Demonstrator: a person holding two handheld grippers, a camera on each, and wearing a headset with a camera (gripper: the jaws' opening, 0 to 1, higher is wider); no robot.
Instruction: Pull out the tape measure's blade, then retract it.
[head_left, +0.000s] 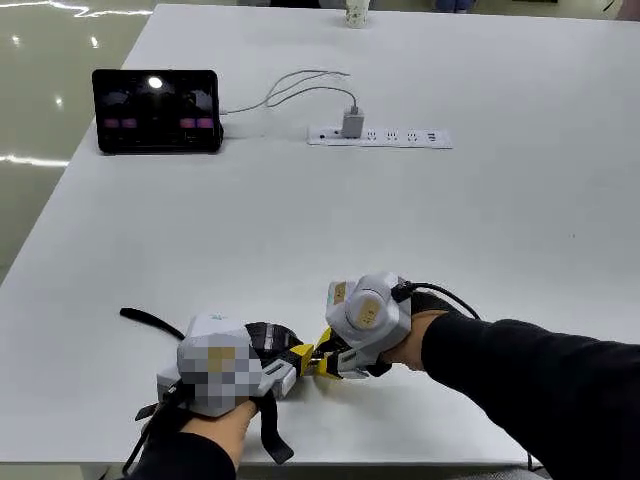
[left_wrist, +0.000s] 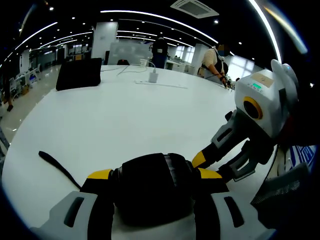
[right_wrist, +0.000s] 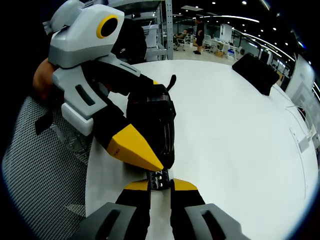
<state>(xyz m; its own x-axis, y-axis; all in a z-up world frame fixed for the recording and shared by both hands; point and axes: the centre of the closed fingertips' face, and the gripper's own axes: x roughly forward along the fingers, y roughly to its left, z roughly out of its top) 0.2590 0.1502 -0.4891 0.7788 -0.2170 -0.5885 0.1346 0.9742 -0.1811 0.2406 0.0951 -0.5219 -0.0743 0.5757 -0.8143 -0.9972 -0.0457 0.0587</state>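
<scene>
Left hand-held gripper (left_wrist: 155, 176) is clamped across the black tape measure (left_wrist: 152, 195) at the near edge of the white worktop (head_left: 400, 220). Right hand-held gripper (right_wrist: 160, 186), in its own view, pinches a short stretch of blade (right_wrist: 158, 177), its markings unreadable. Head view adds a dark tablet (head_left: 157, 110) and power strip (head_left: 380, 137) farther off.

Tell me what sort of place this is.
Probably a big open-plan office or lab: a long white table with a power strip and tablet, strip lights overhead, and a person standing far behind.
</scene>
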